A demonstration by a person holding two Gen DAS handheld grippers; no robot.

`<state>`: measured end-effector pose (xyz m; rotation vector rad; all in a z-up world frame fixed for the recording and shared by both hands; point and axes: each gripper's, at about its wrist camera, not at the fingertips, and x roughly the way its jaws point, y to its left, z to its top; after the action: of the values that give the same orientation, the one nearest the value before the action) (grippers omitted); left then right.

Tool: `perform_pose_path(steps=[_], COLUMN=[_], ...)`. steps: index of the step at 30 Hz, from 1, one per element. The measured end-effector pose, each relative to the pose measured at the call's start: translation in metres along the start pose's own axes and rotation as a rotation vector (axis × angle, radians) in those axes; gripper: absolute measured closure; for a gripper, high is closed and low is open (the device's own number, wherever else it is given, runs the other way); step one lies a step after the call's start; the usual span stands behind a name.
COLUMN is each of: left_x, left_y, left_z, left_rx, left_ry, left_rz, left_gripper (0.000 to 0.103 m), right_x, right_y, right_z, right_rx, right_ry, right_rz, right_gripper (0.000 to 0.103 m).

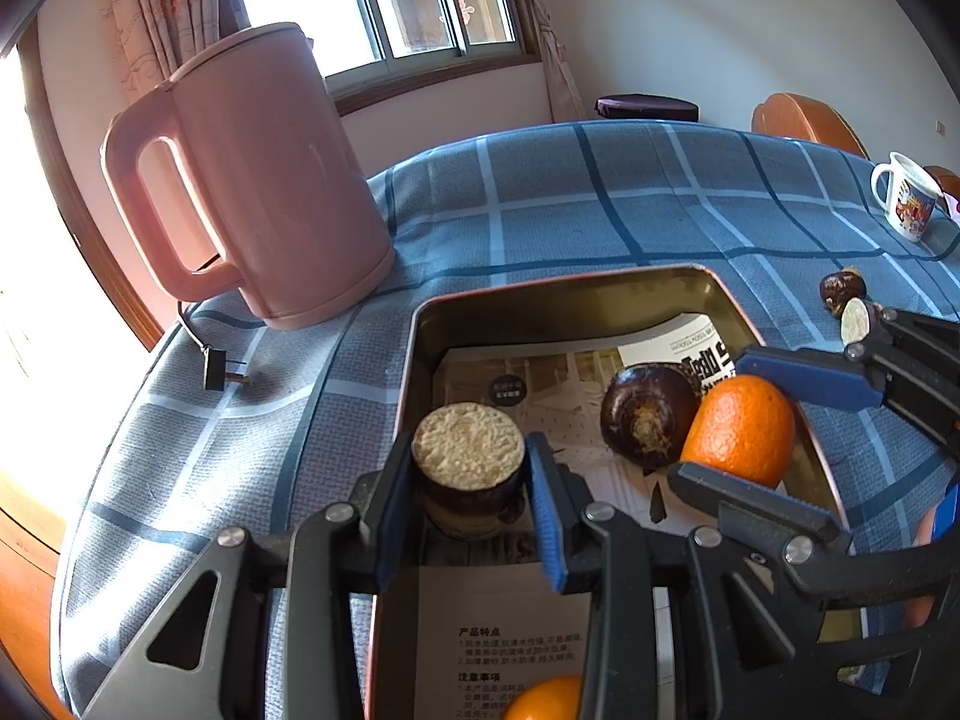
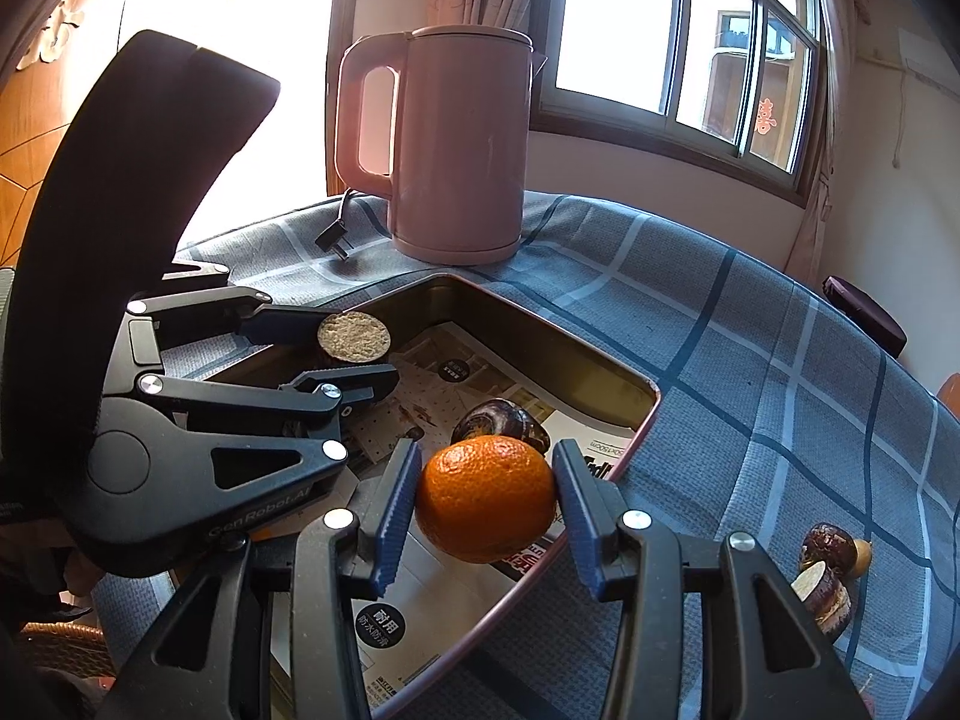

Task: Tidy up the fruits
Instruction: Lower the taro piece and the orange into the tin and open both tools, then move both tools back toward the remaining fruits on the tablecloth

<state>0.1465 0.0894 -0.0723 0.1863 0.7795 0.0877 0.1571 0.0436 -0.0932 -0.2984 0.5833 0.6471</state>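
We hold a cut water chestnut (image 1: 468, 462) pinched between the pads of our left gripper (image 1: 469, 489), pale cut face up, just over the near-left part of the metal tin (image 1: 600, 288). Our right gripper (image 2: 487, 504) clamps a whole orange (image 2: 486, 498) over the tin's right rim, both blue pads pressed to its sides.

Just beyond the orange, a whole dark water chestnut (image 2: 501, 417) lies inside the tin on the printed paper sheets (image 2: 474, 372) that line its floor. The left wrist view adds a second orange (image 1: 543, 699) below our left fingers, cut off at the frame edge — it seems to lie in the tin's near end, though we cannot tell for sure.

Outside the tin, to the right of our right gripper, two more chestnut pieces (image 2: 831, 570) rest on the blue checked cloth (image 2: 750, 360), one with a pale cut face; the lower one is partly hidden by the finger. Ahead of both tools stands the pink kettle (image 2: 444, 144), its loose plug (image 2: 333, 237) on the cloth beside it.

Only the left view shows the white mug (image 1: 906, 195) far off to the right — and the wooden chair back (image 1: 804, 117) beyond the table.
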Motion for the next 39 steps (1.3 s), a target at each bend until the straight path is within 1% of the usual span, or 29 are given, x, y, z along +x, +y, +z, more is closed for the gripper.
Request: perform_pose_path(steps=[8, 10, 12, 13, 14, 15, 16, 17, 18, 19, 21, 24, 29, 34, 37, 39], left_x=[-0.002, -0.004, -0.008, -0.010, -0.012, -0.016, -0.021, -0.027, -0.035, -0.043, -0.056, -0.070, -0.082, -0.083, -0.080, -0.075], left_y=[0.001, 0.002, 0.003, 0.003, 0.005, 0.005, 0.005, 0.005, 0.005, 0.005, 0.004, -0.006, -0.046, -0.101, -0.132, -0.150], left_z=[-0.002, -0.002, -0.002, -0.002, -0.003, -0.003, -0.003, -0.003, -0.003, -0.002, 0.001, 0.007, 0.013, 0.015, 0.016, 0.018], left_rx=[-0.006, -0.013, -0.019, -0.023, -0.031, -0.039, -0.045, -0.046, -0.047, -0.050, -0.061, -0.057, -0.007, 0.084, 0.118, 0.128], left_ry=[-0.001, -0.003, -0.009, -0.011, -0.012, -0.018, -0.030, -0.055, -0.086, -0.114, -0.146, -0.177, -0.199, -0.191, -0.170, -0.150], left_rz=[-0.004, -0.012, -0.024, -0.030, -0.042, -0.057, -0.057, -0.020, 0.008, 0.012, -0.021, -0.039, -0.108, -0.182, -0.240, -0.278], left_gripper=[0.064, 0.063, 0.062, 0.060, 0.057, 0.054, 0.042, 0.022, 0.014, 0.005, 0.004, 0.004, 0.004, 0.004, 0.004, 0.004], right_x=[0.000, -0.001, -0.005, -0.007, -0.010, -0.014, -0.018, -0.024, -0.031, -0.038, -0.053, -0.076, -0.115, -0.150, -0.164, -0.167], right_y=[0.002, 0.001, -0.001, -0.002, -0.004, -0.007, -0.009, -0.013, -0.016, -0.020, -0.030, -0.047, -0.075, -0.106, -0.121, -0.129], right_z=[0.000, 0.000, -0.001, -0.001, -0.001, -0.002, -0.002, -0.004, -0.006, -0.009, -0.017, -0.033, -0.069, -0.106, -0.122, -0.128], right_rx=[0.000, 0.003, 0.010, 0.014, 0.016, 0.020, 0.024, 0.027, 0.028, 0.029, 0.040, 0.079, 0.148, 0.236, 0.288, 0.319], right_ry=[-0.002, -0.012, -0.026, -0.035, -0.043, -0.047, -0.049, -0.052, -0.056, -0.060, -0.068, -0.072, -0.060, -0.035, -0.036, -0.028], right_rz=[-0.001, -0.012, -0.027, -0.039, -0.049, -0.057, -0.064, -0.071, -0.084, -0.100, -0.127, -0.168, -0.252, -0.345, -0.388, -0.419], right_gripper=[0.054, 0.053, 0.047, 0.043, 0.040, 0.040, 0.040, 0.040, 0.040, 0.040, 0.039, 0.038, 0.037, 0.036, 0.036, 0.035])
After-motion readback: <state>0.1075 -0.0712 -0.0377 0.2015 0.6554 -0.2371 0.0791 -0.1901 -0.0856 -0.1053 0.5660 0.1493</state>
